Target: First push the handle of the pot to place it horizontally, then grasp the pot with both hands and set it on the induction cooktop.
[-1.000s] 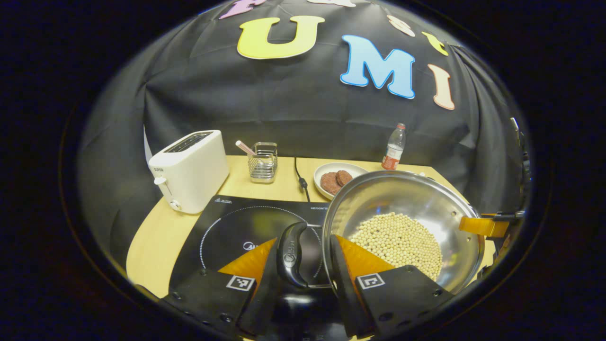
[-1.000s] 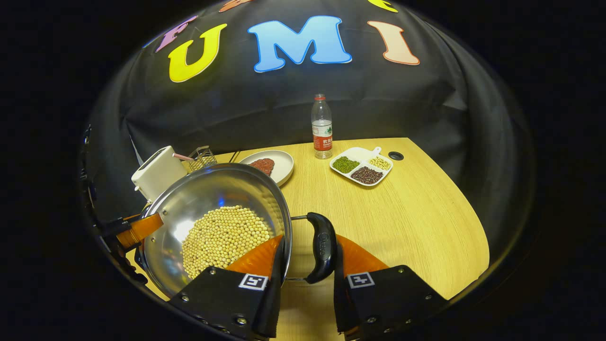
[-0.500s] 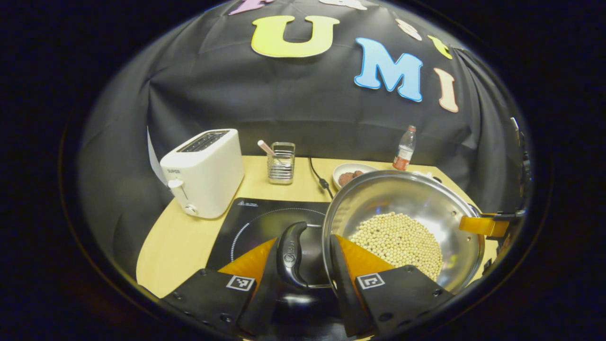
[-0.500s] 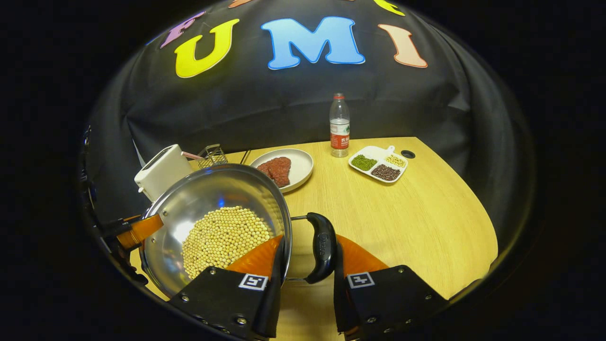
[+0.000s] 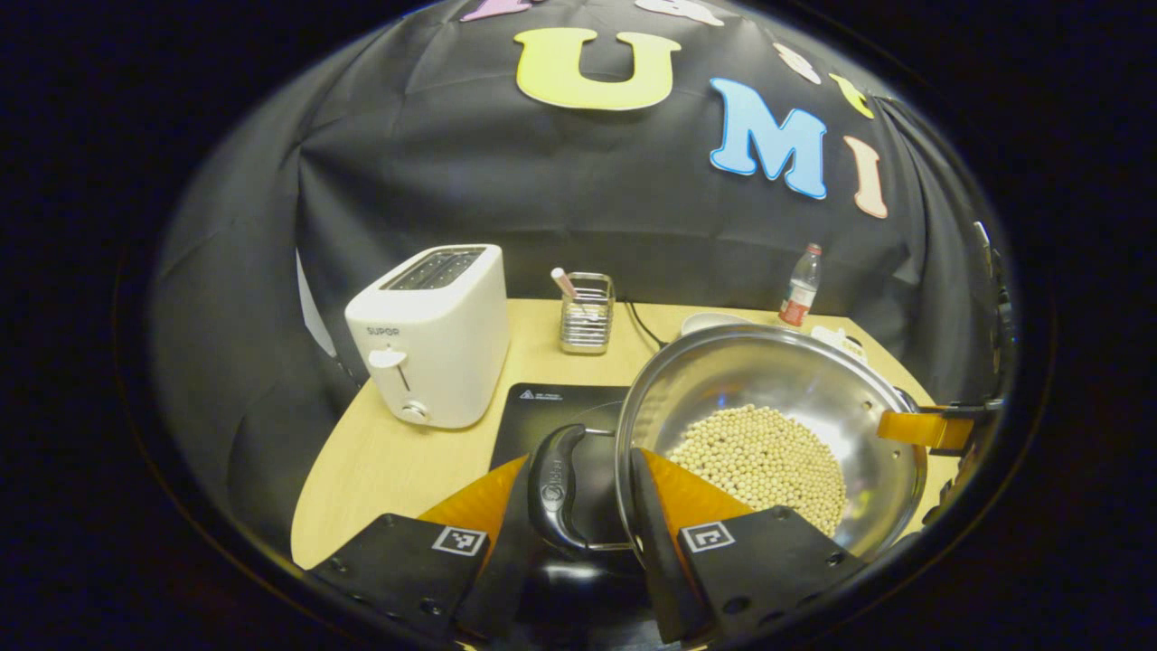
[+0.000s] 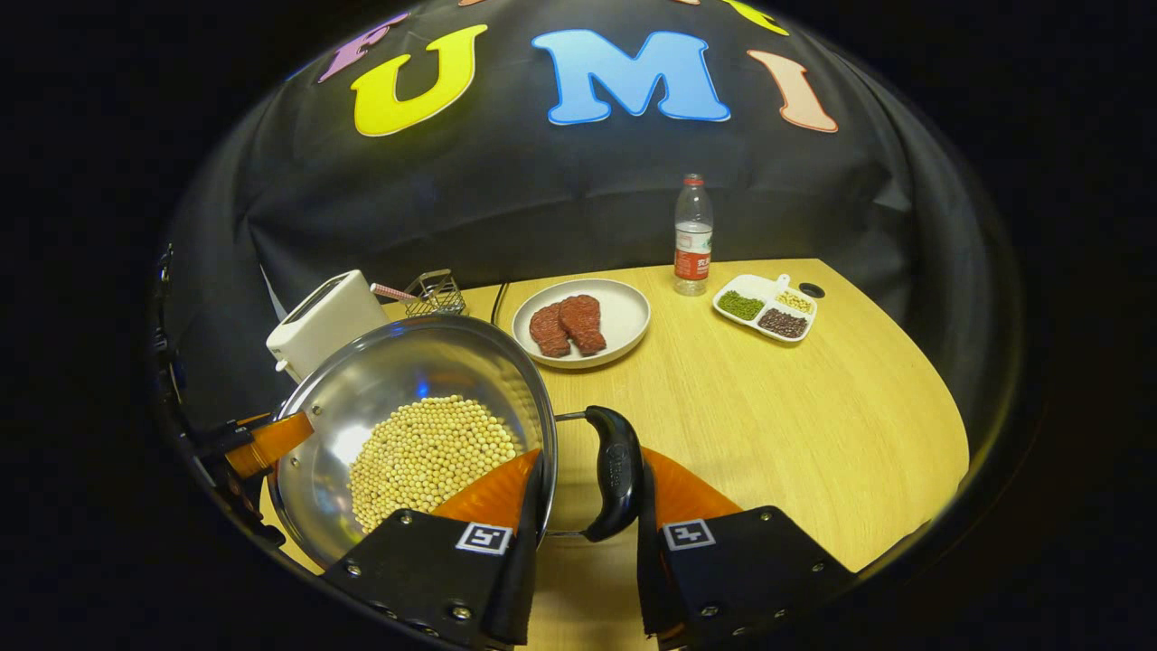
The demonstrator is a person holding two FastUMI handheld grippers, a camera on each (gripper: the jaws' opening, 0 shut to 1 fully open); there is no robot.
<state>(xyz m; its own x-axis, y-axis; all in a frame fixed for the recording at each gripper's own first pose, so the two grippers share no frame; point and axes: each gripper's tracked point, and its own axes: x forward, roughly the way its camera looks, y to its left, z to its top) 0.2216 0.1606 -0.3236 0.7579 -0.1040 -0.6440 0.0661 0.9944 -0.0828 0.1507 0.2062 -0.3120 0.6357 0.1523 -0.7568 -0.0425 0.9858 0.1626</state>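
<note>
A steel pot [image 5: 795, 389] holding pale beans [image 5: 764, 457] is carried between both grippers. My left gripper [image 5: 577, 479] is shut on its black left handle [image 5: 559, 484], one finger inside the rim. In the right gripper view the same pot [image 6: 389, 380] sits at lower left, and my right gripper [image 6: 587, 479] is shut on the black right handle [image 6: 615, 470]. The black induction cooktop [image 5: 551, 407] lies under the pot's left side, mostly hidden by it. Whether the pot touches it I cannot tell. The opposite gripper's finger shows at the pot's far rim [image 5: 922, 429].
A white toaster [image 5: 429, 334] stands left of the cooktop, a wire holder [image 5: 586, 312] behind it. A plate [image 6: 628, 316] with meat, a water bottle [image 6: 693, 235] and a divided dish [image 6: 750, 285] of beans sit toward the back right of the wooden table [image 6: 813, 425].
Both grippers have carried the pot leftward. The toaster now looks nearer and more of the cooktop is covered by the pot. The plate and bottle have slid right in the right gripper view.
</note>
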